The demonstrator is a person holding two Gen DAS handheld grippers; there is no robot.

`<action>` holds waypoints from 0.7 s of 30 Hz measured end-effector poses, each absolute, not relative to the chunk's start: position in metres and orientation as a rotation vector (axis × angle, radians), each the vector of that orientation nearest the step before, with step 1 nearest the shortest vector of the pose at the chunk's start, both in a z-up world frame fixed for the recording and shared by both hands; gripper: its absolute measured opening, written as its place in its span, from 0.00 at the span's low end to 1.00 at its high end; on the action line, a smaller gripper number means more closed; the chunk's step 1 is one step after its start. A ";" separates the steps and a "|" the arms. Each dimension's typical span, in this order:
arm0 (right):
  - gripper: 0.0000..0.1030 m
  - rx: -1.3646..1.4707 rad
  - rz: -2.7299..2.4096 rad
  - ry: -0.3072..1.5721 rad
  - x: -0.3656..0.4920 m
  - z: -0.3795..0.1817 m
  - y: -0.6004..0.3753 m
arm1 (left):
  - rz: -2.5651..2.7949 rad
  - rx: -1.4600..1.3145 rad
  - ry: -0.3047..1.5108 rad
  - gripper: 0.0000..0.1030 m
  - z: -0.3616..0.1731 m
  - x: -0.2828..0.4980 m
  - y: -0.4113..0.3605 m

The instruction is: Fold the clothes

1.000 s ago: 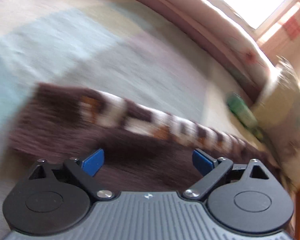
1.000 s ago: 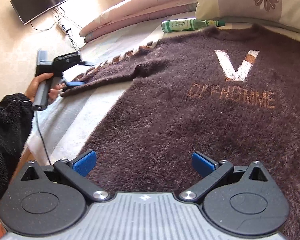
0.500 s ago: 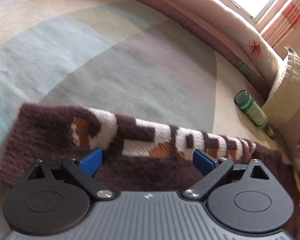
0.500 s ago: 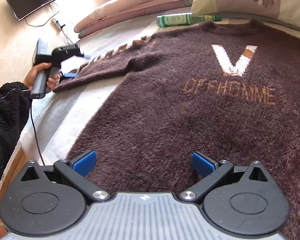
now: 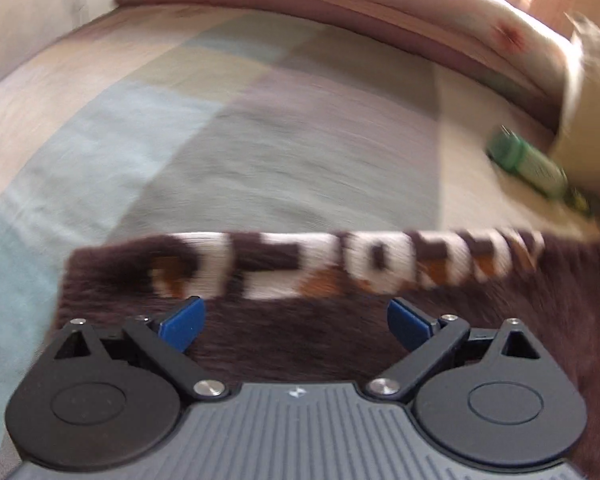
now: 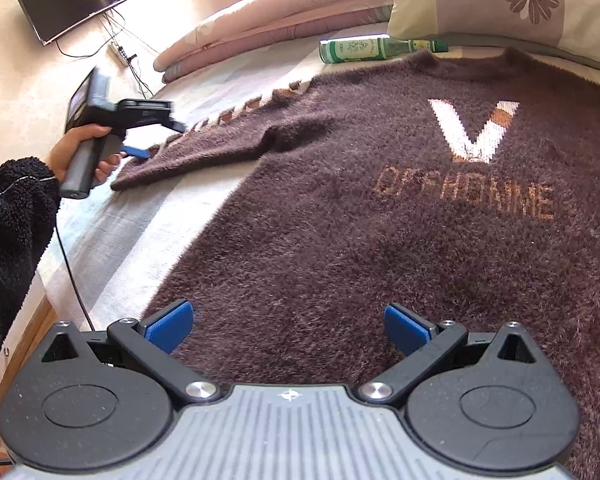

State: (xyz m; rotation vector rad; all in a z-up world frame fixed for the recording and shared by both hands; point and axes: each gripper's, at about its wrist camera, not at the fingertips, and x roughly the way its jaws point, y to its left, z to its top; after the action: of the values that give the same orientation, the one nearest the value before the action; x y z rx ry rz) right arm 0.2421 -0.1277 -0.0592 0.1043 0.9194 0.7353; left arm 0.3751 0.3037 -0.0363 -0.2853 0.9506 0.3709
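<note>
Two grippers are out here and both have their blue pads spread wide with nothing pinched. The fuzzy brown sweater (image 6: 380,220) is lying flat, front up, on the bed's pastel checked sheet (image 6: 112,248), with a white V and orange lettering on the chest. Its sleeve (image 5: 300,280) stretches sideways toward the bed edge, white and orange pattern along the top. The left gripper (image 5: 294,320) hovers right at the cuff end of that sleeve, view pretty blurry. The right gripper (image 6: 288,326) sits over the sweater's bottom hem. A green glass bottle (image 6: 364,50) is lying on its side just beside the collar, next to a flowery pillow (image 6: 500,0).
</note>
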 end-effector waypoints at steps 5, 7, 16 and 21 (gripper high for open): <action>1.00 0.100 0.737 0.917 0.241 -0.058 -0.128 | 0.470 -0.226 0.971 1.00 -0.058 0.399 0.286; 1.00 0.106 0.739 0.916 0.241 -0.056 -0.130 | 0.541 -0.300 0.926 1.00 -0.061 0.402 0.302; 1.00 0.143 0.742 0.890 0.239 -0.047 -0.137 | 0.524 -0.401 0.933 0.97 -0.039 0.416 0.284; 1.00 0.137 0.745 0.885 0.237 -0.046 -0.137 | 0.274 -0.370 0.977 0.98 -0.037 0.441 0.204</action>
State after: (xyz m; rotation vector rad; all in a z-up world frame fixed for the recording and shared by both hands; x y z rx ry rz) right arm 0.2368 -0.1368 -0.0455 0.1366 0.8850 0.7453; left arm 0.4412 0.2038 -0.0372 -0.3697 0.9766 0.2736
